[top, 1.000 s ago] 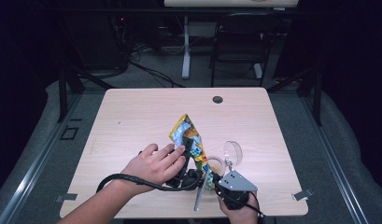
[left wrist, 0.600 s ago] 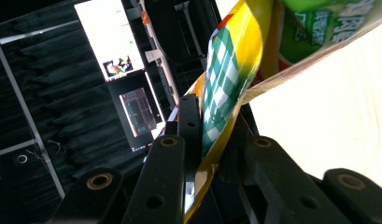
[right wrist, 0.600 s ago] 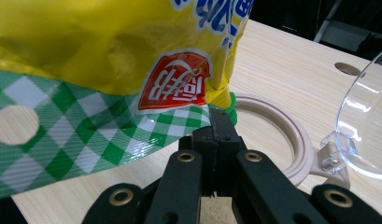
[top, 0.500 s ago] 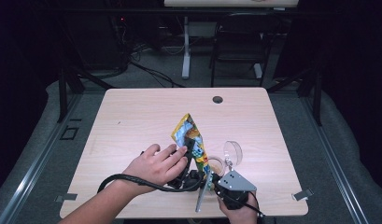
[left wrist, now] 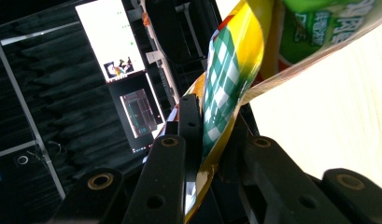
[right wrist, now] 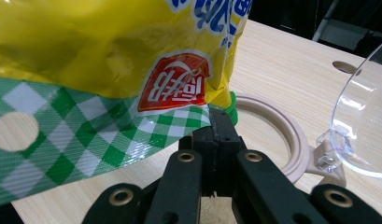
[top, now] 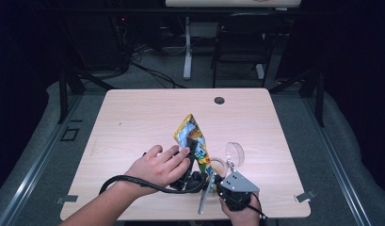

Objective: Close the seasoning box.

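Note:
A yellow and green snack bag [top: 192,137] stands tilted over the table's near middle, held by both grippers. My left gripper [top: 192,153], under the person's left hand [top: 157,167], is shut on the bag's green-check sealed edge [left wrist: 221,93]; in the left gripper view the jaws [left wrist: 212,123] pinch the foil between them. My right gripper [top: 212,173], with its grey plate [top: 238,182] on top, is shut on the bag's lower corner [right wrist: 198,119], its jaws [right wrist: 219,122] closed tight on the check strip.
A small round beige container [top: 218,165] with its clear lid [top: 235,153] hinged open sits just right of the bag; its rim [right wrist: 277,140] and lid [right wrist: 361,121] lie right behind the right jaws. A cable hole [top: 219,100] is near the far edge. The left gripper's cable [top: 129,180] loops along the front.

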